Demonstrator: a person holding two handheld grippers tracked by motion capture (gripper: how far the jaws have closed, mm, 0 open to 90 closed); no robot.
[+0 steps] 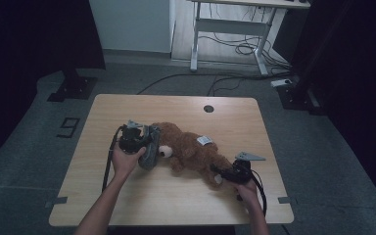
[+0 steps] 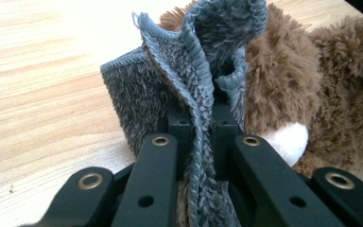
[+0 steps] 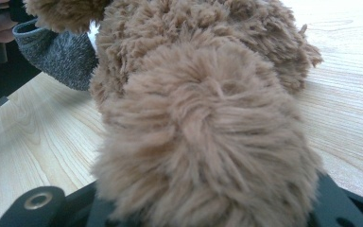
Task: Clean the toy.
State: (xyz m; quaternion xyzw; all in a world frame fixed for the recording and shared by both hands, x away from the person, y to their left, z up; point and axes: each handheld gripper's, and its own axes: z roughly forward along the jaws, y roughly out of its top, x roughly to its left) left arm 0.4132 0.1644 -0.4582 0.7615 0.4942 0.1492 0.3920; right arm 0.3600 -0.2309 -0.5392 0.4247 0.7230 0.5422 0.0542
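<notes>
A brown plush animal (image 1: 191, 149) lies on its side in the middle of the wooden table (image 1: 127, 196). A grey fuzzy cloth (image 1: 149, 152) sits over its head end, beside a white patch (image 1: 165, 151). My left gripper (image 1: 142, 139) is shut on the cloth's stitched edge (image 2: 202, 111), which bunches up between the jaws, with the plush (image 2: 288, 80) just behind it. My right gripper (image 1: 220, 174) is shut on the plush's near limb (image 3: 203, 118), whose fur hides the fingertips. The grey cloth (image 3: 56, 54) shows at the far end.
A white tag (image 1: 204, 140) lies on the plush's body. A round hole (image 1: 208, 108) marks the table's far edge. Beyond the table, a white-legged desk (image 1: 235, 24) stands over loose floor cables (image 1: 245, 49). Bare wood lies along the table's front and left.
</notes>
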